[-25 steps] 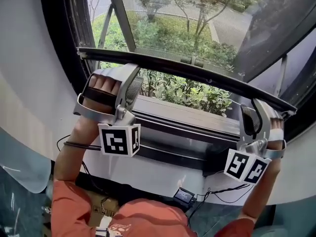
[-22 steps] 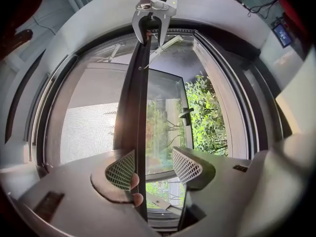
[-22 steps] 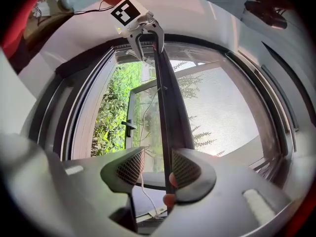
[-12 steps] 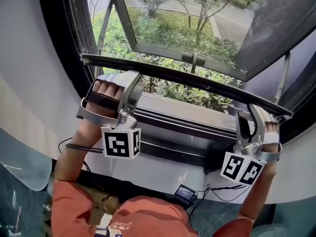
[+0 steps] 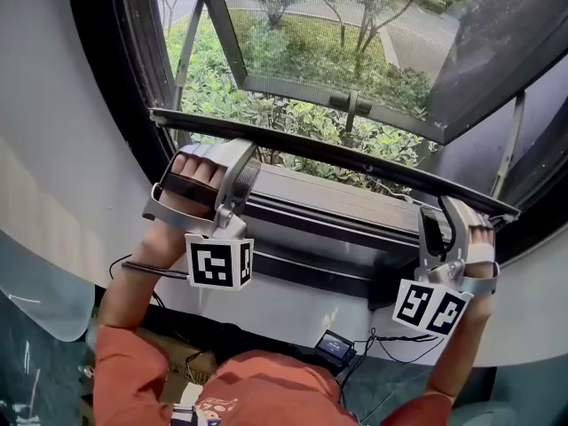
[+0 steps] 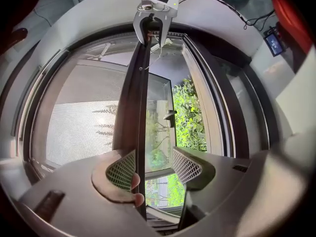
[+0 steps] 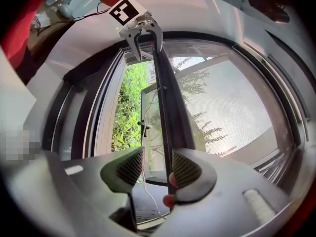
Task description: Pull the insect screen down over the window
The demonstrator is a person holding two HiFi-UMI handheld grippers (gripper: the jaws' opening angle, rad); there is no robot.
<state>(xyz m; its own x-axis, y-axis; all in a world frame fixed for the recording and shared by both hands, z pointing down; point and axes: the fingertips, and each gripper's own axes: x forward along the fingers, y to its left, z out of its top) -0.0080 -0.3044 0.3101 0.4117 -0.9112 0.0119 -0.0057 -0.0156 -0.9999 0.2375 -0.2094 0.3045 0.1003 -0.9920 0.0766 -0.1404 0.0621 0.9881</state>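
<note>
The insect screen's dark bottom bar [image 5: 355,160] crosses the window above the sill, with grey mesh [image 5: 302,51] stretched above it. My left gripper [image 5: 236,174] hooks over the bar near its left end, and my right gripper [image 5: 437,229] near its right end. In the left gripper view the bar [image 6: 132,107] lies against the left jaw of my left gripper [image 6: 154,168], whose jaws stand apart. The right gripper view shows the bar [image 7: 170,112] along the right jaw of my right gripper [image 7: 157,169], also open. Mesh [image 7: 232,112] fills one side.
Below the bar lies the dark sill frame [image 5: 337,216]. An outward-opened sash with a handle [image 5: 351,105] hangs beyond the mesh, over green shrubs. Cables and a small device [image 5: 333,351] sit under the white ledge [image 5: 293,309]. Curved white walls flank the window.
The bar has come down toward the sill, and both grippers have moved down with it. More mesh shows above the bar.
</note>
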